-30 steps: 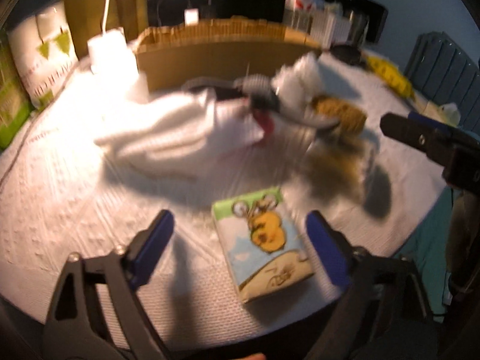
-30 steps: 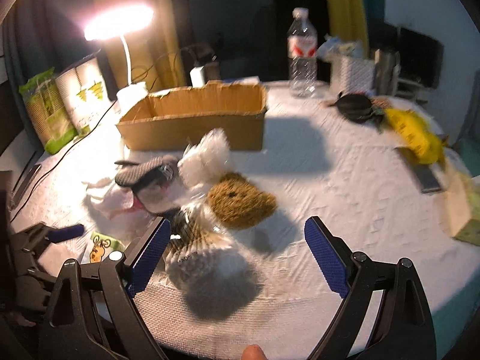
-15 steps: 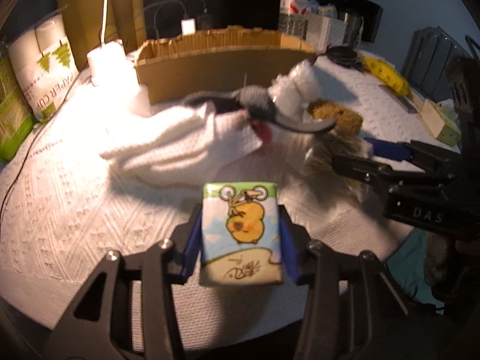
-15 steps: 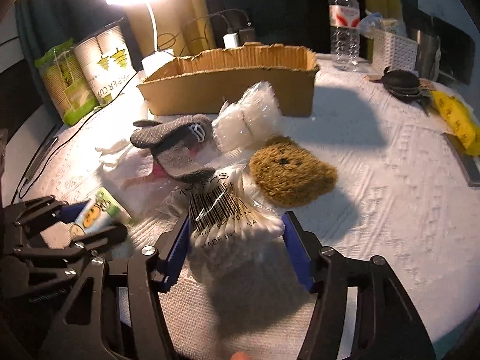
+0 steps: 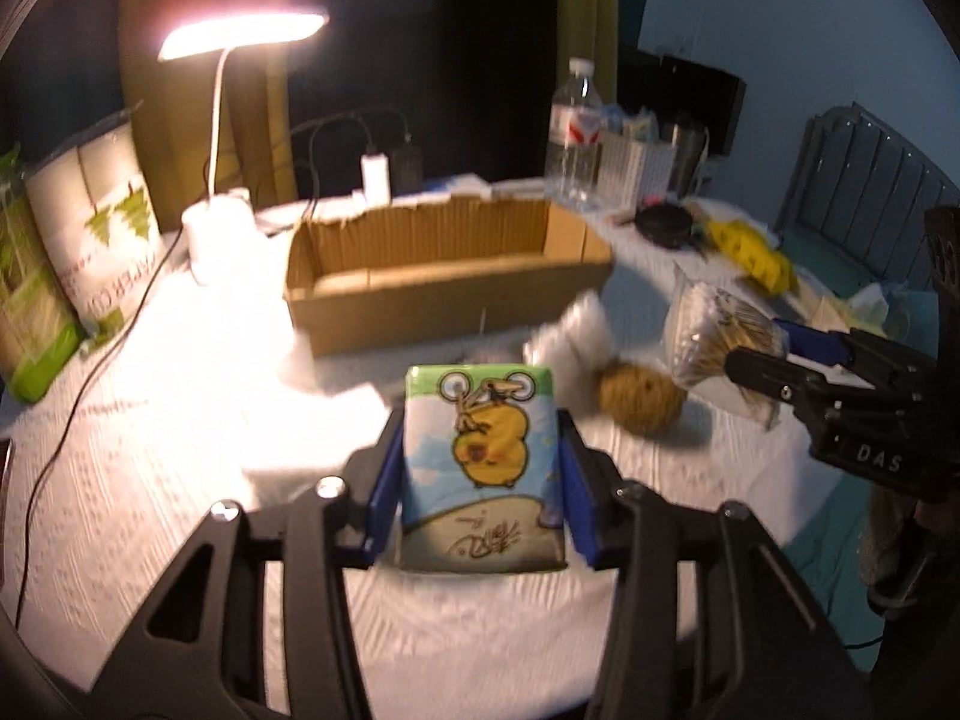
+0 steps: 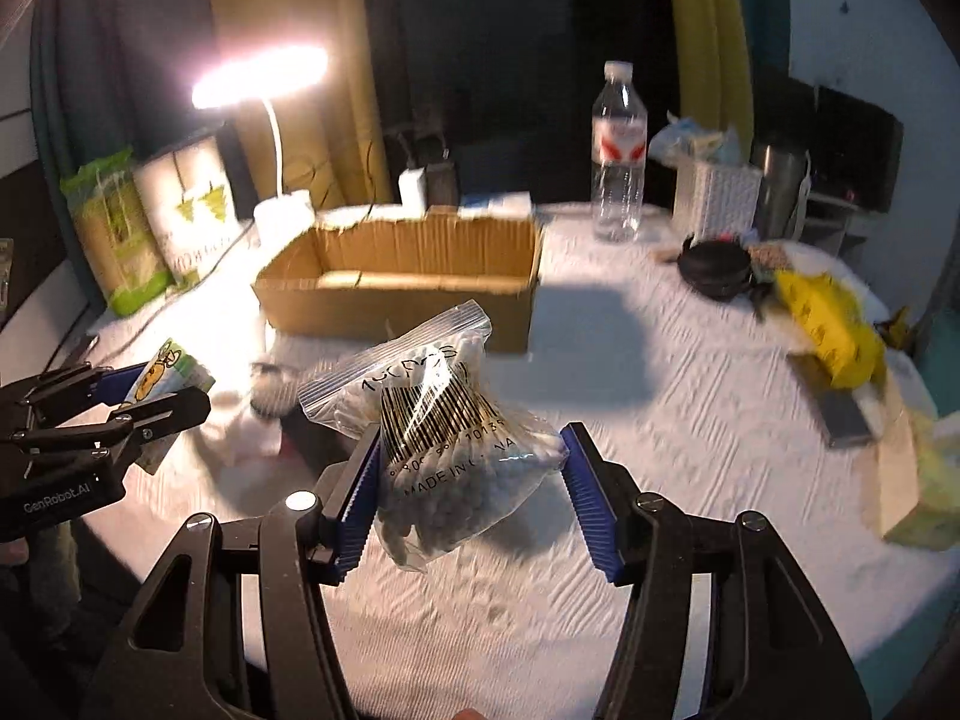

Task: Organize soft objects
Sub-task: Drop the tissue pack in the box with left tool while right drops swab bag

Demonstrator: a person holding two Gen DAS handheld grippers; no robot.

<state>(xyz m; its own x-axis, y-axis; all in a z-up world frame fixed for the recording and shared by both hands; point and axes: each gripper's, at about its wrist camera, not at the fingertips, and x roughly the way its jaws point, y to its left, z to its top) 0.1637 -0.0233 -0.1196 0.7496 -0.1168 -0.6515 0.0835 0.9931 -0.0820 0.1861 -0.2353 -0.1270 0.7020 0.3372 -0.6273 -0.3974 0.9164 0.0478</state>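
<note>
Left wrist view: left gripper fingers have just been closing and now pinch the tissue pack by its two long sides, pack clear of the tabletop, centre of frame. Cardboard box sits straight ahead, upper centre, open top, looks empty from here. Brown sponge lies on the tabletop right of the pack. Right gripper enters from the right edge with its bag.

Right wrist view: right gripper fingers have also just been closing; they squeeze the bag of cotton swabs, bag off the tabletop, lower centre. Box in upper centre, lamp behind it to the left, water bottle to its right.

Step, as I read it: carry both items to the box. Keep the grip light, both things squash. Clear the near wall before letting go, torn rim could snag the bag. Go in one after the other, box is narrow. Open room is over the box; lamp cord runs down the left side.
</note>
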